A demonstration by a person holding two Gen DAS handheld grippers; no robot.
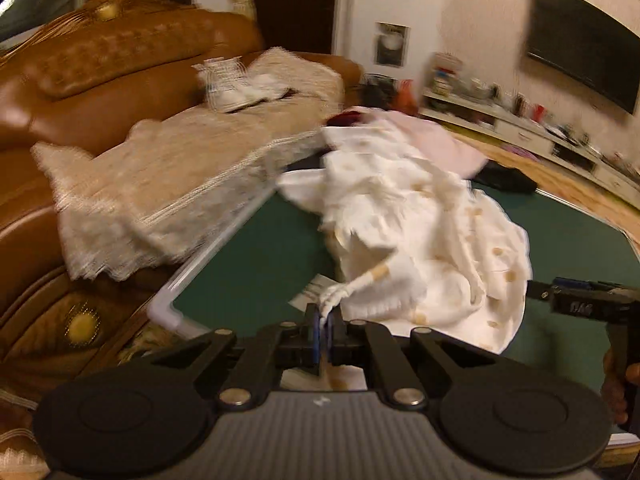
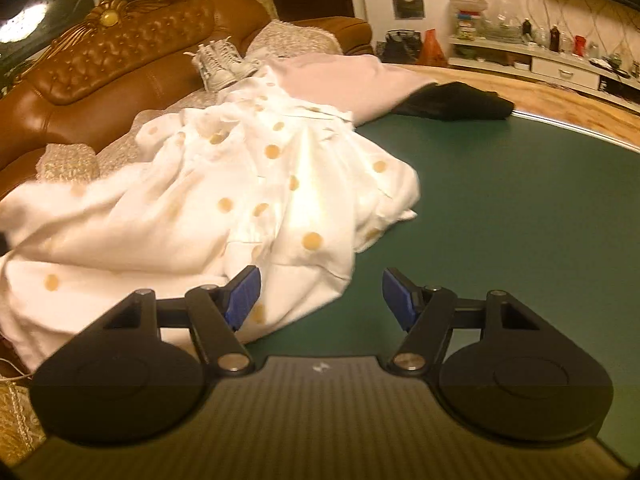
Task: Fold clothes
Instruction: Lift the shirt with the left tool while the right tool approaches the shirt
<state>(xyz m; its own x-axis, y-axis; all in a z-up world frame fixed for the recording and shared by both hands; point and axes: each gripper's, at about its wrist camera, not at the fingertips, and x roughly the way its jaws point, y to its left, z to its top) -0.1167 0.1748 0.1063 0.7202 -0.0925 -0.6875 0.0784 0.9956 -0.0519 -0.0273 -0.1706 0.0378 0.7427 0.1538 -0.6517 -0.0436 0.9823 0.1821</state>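
Left wrist view: my left gripper point(image 1: 325, 326) has its two blue pads pressed together on a thin twisted strip of the white garment with tan-gold polka dots point(image 1: 420, 240), pinching that strip just in front of the camera. From the pinch the cloth runs up and away into a crumpled heap that lies on the dark green table top point(image 1: 248, 256). This view is blurred, so finer folds cannot be read. A small pale paper or label point(image 1: 310, 294) lies on the green surface just beside the pinched strip.

Right wrist view: my right gripper point(image 2: 320, 300) stands with its blue pads spread wide apart. Its left pad sits over the near edge of the white dotted cloth point(image 2: 240, 184); its right pad hangs over bare green table point(image 2: 500, 208). I see nothing clamped between them. In the left wrist view the same tool point(image 1: 580, 300) shows at the right edge, beside the heap.

Behind the dotted garment lies a pale pink cloth point(image 2: 348, 80), and next to it, near the table's far rim, a black folded garment point(image 2: 456, 104). A brown tufted leather sofa point(image 2: 120, 60) with a beige lace cover point(image 1: 160, 184) stands along the table's left side; a pair of white lace-up shoes point(image 2: 218, 64) rests on its seat.
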